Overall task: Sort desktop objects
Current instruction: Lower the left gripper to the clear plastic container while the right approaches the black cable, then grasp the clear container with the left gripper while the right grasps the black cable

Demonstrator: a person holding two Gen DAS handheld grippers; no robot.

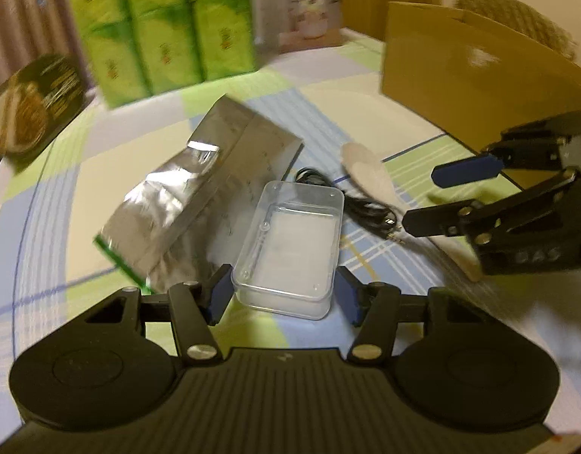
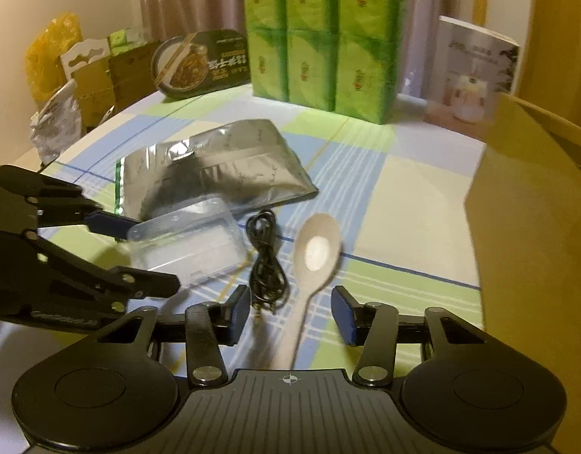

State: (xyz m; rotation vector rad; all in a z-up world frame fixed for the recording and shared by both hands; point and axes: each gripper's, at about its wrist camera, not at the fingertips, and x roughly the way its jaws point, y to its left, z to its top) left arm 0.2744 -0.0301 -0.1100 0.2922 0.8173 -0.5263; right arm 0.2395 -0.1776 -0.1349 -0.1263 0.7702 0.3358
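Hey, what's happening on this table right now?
A person is sorting desk items with two handheld grippers. The left gripper has its fingers on either side of a clear plastic box. The right gripper straddles the handle of a pale spoon, not yet pinching it. A black cable and silver pouch lie nearby.

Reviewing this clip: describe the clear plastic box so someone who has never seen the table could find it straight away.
Start at the tall green tissue pack at the back of the checked tablecloth. In front of it lies a silver foil pouch; the clear plastic box sits at the pouch's near edge, left of a coiled black cable. It is the only see-through, rectangular lidded thing there.
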